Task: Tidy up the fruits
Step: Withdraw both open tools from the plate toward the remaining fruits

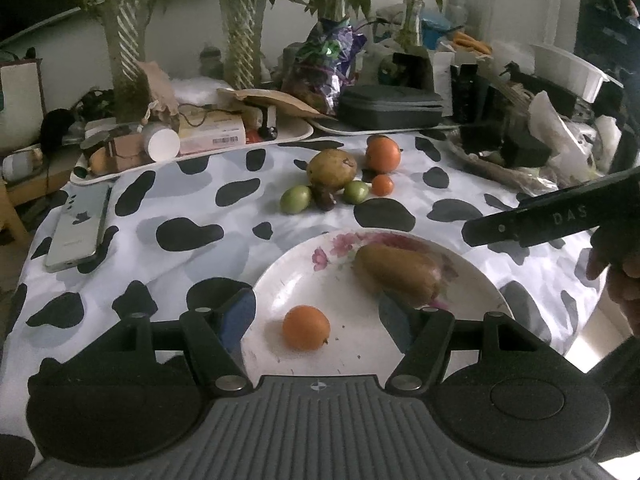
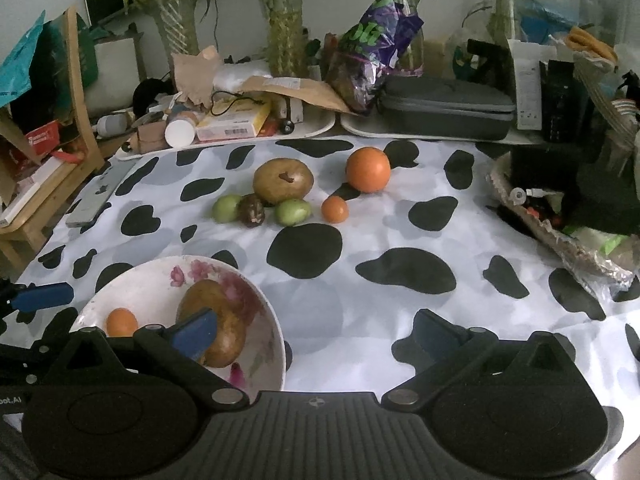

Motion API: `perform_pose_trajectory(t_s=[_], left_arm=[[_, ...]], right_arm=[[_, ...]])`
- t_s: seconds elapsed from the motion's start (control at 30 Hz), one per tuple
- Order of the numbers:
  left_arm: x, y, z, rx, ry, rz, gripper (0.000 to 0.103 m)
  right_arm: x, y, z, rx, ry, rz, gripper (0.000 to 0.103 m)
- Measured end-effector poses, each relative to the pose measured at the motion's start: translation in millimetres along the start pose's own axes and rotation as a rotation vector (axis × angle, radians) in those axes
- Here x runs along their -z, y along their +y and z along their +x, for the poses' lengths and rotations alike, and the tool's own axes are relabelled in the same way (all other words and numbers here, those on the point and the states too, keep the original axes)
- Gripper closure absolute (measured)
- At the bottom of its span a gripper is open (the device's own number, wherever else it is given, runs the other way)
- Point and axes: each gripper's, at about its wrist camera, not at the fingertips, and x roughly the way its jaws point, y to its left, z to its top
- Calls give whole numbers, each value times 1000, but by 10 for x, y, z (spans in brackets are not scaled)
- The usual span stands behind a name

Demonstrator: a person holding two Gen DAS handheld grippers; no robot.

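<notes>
Apparently both grippers [image 1: 320, 312] [image 2: 316, 332] gape, empty.

A pale wall [image 2: 240, 4] backs potted plants [image 2: 280, 20]; a wooden chair [image 2: 80, 92] stands left, in dim light.

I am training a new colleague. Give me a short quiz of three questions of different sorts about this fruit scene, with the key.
1. How many fruits lie on the flowered plate?
2. True or false: the left tongs grip the small orange fruit.
3. Which fruit on the cloth lies nearest the large orange fruit? A) dark fruit B) small orange fruit on the cloth C) left green fruit

Key:
1. Two: the small orange fruit and a long brown fruit.
2. False: the tongs are open, and so are the right tongs.
3. B.
</notes>
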Motion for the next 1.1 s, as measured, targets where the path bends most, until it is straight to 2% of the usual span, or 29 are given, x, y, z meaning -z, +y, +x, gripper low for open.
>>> perform_pose_trajectory(t_s=[0.3, 0.63, 1.1], left_arm=[[-79, 29, 110, 8, -14, 20, 36], [-205, 109, 331, 37, -21, 34, 36], [-404, 236, 688, 35, -15, 73, 37]], right_arm=[[-100, 7, 65, 11, -33, -25, 0], [-196, -34, 209, 29, -31, -55, 0], [-406, -99, 540, 37, -10, -92, 0]])
